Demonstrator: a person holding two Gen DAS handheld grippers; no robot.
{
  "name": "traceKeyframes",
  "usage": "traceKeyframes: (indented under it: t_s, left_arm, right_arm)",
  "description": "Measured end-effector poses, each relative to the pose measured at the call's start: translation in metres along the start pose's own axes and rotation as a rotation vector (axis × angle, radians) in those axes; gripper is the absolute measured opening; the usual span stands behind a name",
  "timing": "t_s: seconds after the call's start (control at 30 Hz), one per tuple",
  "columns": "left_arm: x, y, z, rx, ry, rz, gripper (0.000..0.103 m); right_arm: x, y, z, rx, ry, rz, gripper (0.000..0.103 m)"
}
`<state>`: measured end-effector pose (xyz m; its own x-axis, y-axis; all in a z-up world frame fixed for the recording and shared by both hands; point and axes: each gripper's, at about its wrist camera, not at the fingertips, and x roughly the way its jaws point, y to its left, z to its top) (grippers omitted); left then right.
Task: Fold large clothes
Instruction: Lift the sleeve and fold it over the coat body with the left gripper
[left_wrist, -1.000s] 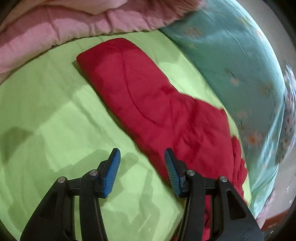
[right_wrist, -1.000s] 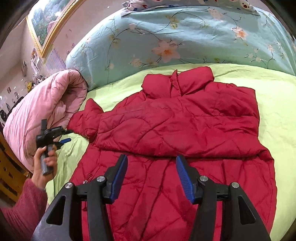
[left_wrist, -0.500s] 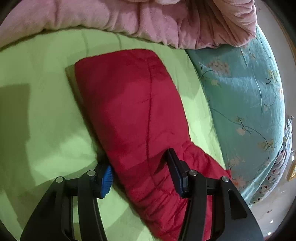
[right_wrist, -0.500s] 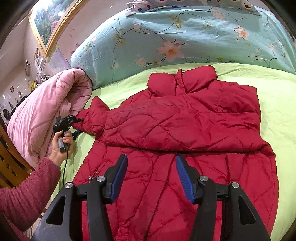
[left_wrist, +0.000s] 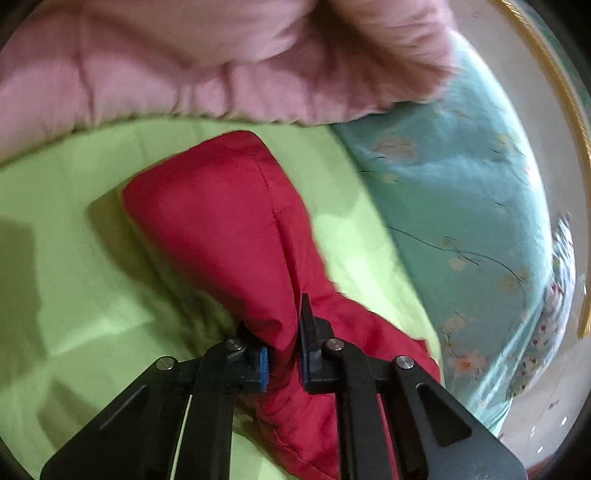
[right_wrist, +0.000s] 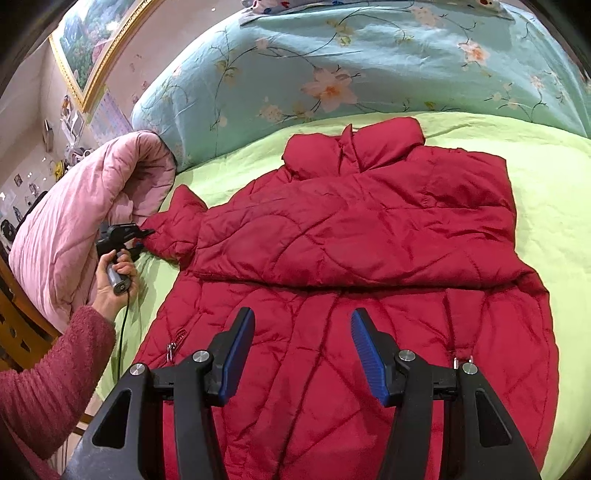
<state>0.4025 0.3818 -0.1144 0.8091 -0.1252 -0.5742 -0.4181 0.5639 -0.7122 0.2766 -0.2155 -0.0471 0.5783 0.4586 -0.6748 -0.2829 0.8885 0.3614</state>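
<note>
A red quilted puffer jacket (right_wrist: 351, 236) lies spread on a lime-green bed sheet (right_wrist: 546, 147), collar toward the pillows. One sleeve is folded across its chest. The other sleeve (left_wrist: 221, 221) sticks out to the left toward the pink quilt. My left gripper (left_wrist: 282, 358) is shut on that sleeve, pinching the fabric between its blue pads; it also shows in the right wrist view (right_wrist: 140, 236) at the sleeve end. My right gripper (right_wrist: 303, 350) is open and empty, hovering above the jacket's lower front.
A rolled pink quilt (right_wrist: 74, 229) lies along the left side of the bed, just beyond the sleeve. A teal floral duvet (right_wrist: 332, 66) is piled at the head. A wooden chair (right_wrist: 14, 325) stands at the left bed edge. A framed picture (right_wrist: 92, 44) hangs on the wall.
My left gripper moved forward onto the outstretched sleeve and closed on it, bunching the fabric. My right gripper stayed open above the jacket's lower front.
</note>
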Motion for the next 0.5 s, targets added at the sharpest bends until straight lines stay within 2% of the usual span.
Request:
traceKeyframes:
  t_s: [0.2, 0.3, 0.5]
  left_arm:
    - [-0.046, -0.055, -0.029, 0.144, -0.046, -0.07, 0.009]
    - [-0.061, -0.086, -0.051, 0.213, -0.047, -0.114, 0.009]
    - [-0.086, -0.154, -0.106, 0.379, -0.024, -0.185, 0.009]
  right_arm:
    - [-0.007, -0.007, 0.001, 0.029, -0.016, 0.02, 0.057]
    - [-0.011, -0.009, 0.002, 0.046, -0.02, 0.055, 0.057]
    - [-0.024, -0.019, 0.004, 0.078, -0.034, 0.069, 0.057]
